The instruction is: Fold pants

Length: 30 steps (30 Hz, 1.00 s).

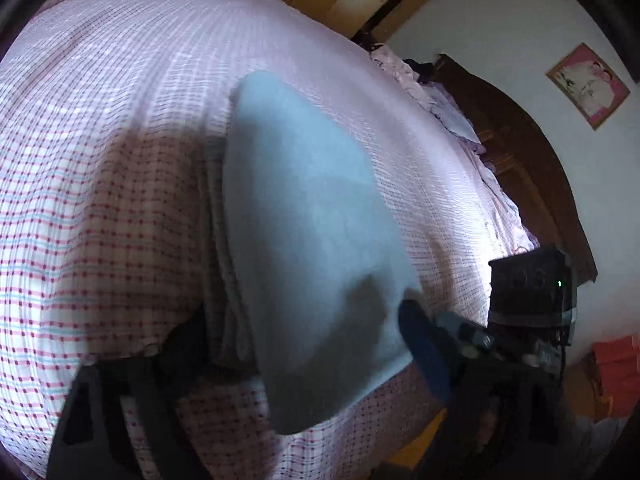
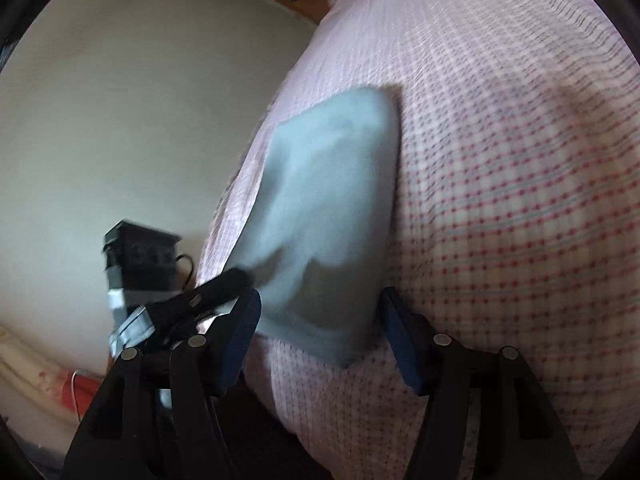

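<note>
Your light-blue pants (image 1: 308,240) lie folded into a compact slab on the checked bedspread (image 1: 100,200), near its front edge; your right gripper (image 2: 320,336), beside them, stands wide open, holding nothing; your left gripper (image 1: 192,344) is mostly hidden, its state unclear; folding looks nearly finished, perhaps one smoothing pass left.

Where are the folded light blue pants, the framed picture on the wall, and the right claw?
light blue pants (image 1: 308,216), left wrist view, middle of the top layer.
framed picture (image 1: 588,86), left wrist view, its center.
right claw (image 2: 320,332), right wrist view, midway between fingertips.
</note>
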{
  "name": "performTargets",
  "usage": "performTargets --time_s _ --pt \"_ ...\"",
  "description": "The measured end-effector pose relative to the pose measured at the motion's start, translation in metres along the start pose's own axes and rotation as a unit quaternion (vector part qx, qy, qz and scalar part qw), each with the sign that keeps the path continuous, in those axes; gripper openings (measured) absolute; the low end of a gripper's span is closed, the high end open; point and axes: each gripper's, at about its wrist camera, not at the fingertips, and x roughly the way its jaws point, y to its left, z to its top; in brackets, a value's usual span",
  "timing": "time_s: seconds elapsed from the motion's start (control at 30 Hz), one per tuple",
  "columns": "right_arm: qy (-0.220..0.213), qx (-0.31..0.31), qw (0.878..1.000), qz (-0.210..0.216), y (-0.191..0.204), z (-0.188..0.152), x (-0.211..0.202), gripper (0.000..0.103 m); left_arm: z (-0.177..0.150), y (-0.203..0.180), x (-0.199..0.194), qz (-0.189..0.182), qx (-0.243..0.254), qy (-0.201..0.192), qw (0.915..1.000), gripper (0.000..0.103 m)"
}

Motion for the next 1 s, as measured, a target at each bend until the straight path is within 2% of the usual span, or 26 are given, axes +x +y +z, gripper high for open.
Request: performTargets --time_s 0.07,0.1,0.23,0.43,0.5,0.53,0.57,0.63,0.67,0.73,0.83,1.0 --pt "0.001 -0.004 1.0 0.009 0.001 -0.004 0.004 0.056 0.005 0.011 0.0 -0.019 -0.02 -0.001 0.9996 0.069" --pt "0.001 -0.003 1.0 0.014 -0.001 -0.001 0.008 0.056 0.009 0.015 0.001 -0.031 -0.024 0.0 0.9992 0.068" --pt "-0.005 -0.005 1.0 0.026 -0.003 0.022 0.026 0.055 0.03 0.023 0.016 -0.057 -0.028 0.01 0.9979 0.068" --pt "-0.012 -0.009 1.0 0.011 0.007 0.038 0.049 0.056 0.053 0.028 0.032 -0.08 -0.049 0.003 0.9956 0.071" --pt "-0.015 -0.001 1.0 0.018 0.011 0.036 0.051 0.056 0.053 0.026 0.027 -0.08 -0.049 -0.004 0.9956 0.067" --pt "-0.019 -0.001 1.0 0.023 0.012 0.034 0.049 0.055 0.051 0.024 0.023 -0.075 -0.043 -0.009 0.9962 0.057" --pt "-0.024 -0.004 0.999 0.031 0.014 0.032 0.046 0.054 0.049 0.025 0.017 -0.074 -0.042 -0.013 0.9963 0.05" --pt "-0.039 -0.005 0.999 0.032 0.014 0.028 0.03 0.035 0.044 0.023 0.007 -0.082 -0.044 -0.023 0.9954 0.043" --pt "-0.046 -0.004 0.999 0.029 0.013 0.025 0.021 0.031 0.041 0.018 -0.001 -0.085 -0.039 -0.032 0.9951 0.042" --pt "-0.049 -0.012 0.998 0.025 0.018 0.021 0.007 0.03 0.037 0.005 -0.009 -0.076 -0.022 -0.038 0.9961 0.04" --pt "-0.057 -0.059 0.997 -0.007 0.035 0.021 -0.01 0.03 0.037 -0.019 -0.019 -0.055 0.014 -0.043 0.9975 0.04" --pt "-0.076 -0.098 0.992 -0.031 0.054 0.034 -0.048 0.03 0.052 -0.054 -0.028 -0.067 0.043 -0.057 0.9952 0.04"
